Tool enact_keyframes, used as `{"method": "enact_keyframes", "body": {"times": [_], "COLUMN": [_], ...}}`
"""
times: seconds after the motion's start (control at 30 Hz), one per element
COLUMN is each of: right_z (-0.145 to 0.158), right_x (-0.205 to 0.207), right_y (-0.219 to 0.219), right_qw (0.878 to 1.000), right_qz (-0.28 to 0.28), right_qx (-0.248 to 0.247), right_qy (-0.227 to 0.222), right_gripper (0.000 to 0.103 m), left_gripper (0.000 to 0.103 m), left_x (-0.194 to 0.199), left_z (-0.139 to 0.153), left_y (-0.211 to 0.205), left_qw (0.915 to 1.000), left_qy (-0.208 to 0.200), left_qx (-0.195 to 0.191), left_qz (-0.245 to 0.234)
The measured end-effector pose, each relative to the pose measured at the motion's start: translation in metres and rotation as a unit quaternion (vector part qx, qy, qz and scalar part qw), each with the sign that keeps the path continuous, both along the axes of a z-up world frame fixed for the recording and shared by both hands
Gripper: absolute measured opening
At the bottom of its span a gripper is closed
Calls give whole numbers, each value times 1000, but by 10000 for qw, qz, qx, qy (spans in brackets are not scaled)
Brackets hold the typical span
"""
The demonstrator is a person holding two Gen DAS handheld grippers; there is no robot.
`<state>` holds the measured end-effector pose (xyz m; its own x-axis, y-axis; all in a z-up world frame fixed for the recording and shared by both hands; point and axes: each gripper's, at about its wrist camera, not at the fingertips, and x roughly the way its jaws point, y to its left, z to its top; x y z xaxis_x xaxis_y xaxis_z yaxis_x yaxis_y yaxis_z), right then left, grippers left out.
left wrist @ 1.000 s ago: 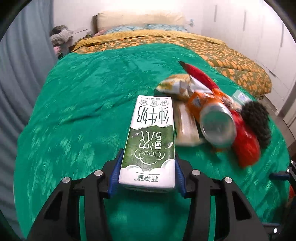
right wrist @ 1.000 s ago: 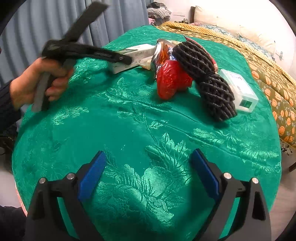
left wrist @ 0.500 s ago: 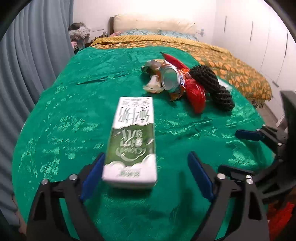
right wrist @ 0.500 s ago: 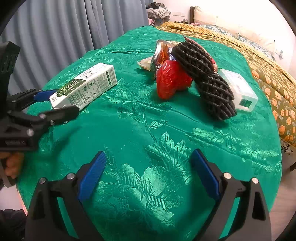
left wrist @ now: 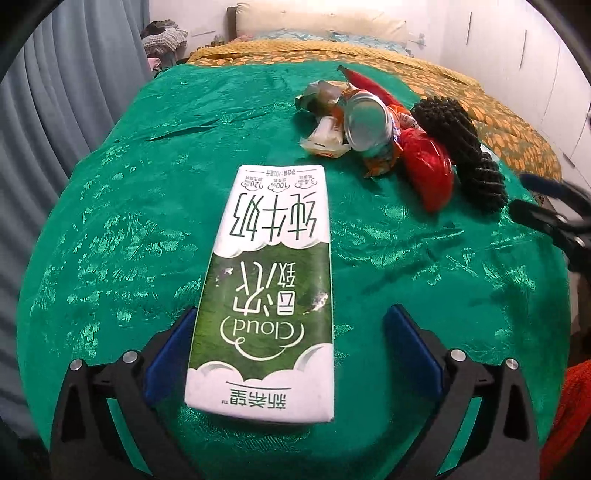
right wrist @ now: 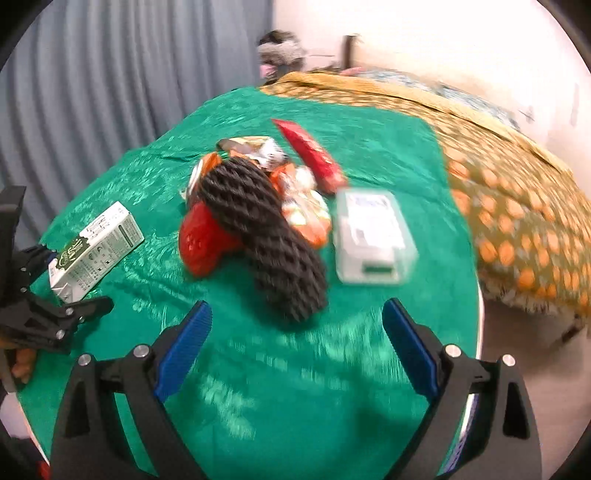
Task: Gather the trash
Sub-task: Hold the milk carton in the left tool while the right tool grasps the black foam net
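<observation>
Milk carton (left wrist: 267, 288) is lying flat on the green cloth (left wrist: 110, 221) between the opening left gripper (left wrist: 291, 347) jaws, unpinched; judged light, stiff, crushable, best gripped across its narrow sides; right gripper (right wrist: 295, 332) is released, empty.

Def a home bedroom imo: bed (left wrist: 424, 74) w/ pillows (left wrist: 317, 22), orange-patterned blanket (right wrist: 517, 177), grey curtains (left wrist: 55, 92), white wardrobe doors (left wrist: 535, 55).
</observation>
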<state>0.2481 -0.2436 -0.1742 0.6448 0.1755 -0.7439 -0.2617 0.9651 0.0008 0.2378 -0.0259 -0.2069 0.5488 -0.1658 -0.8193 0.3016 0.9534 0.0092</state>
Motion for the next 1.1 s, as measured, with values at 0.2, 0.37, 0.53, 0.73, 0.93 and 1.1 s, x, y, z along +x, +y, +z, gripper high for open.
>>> {"method": "enact_keyframes", "body": {"times": [0.2, 0.37, 0.53, 0.73, 0.93, 1.1], "right_z": [-16, -14, 6, -2, -5, 6], "right_x": [41, 31, -3, -41, -66, -82], "right_y": [14, 6, 1, 2, 2, -1], "right_qw": [9992, 9987, 9935, 9792, 9683, 9627], "right_qz": [14, -42, -147, -356, -201, 171], "right_qx": [-323, -2, 79, -22, 1057, 1574], "right_qy": [230, 516, 1124, 1997, 2253, 2194], "right_gripper": [77, 46, 46, 49, 69, 69], "left_gripper": [98, 98, 98, 98, 98, 98], "left_x": [1, 1, 1, -2, -2, -7], "left_z": [0, 0, 0, 0, 0, 3], "left_y": [0, 0, 0, -2, 0, 8], "left_qw": [10000, 10000, 10000, 10000, 10000, 9987], "left_qy": [4, 2, -3, -19, -7, 62], "left_qx": [-20, -25, -16, 11, -47, -361], "left_qz": [1, 0, 4, 14, -11, -360]}}
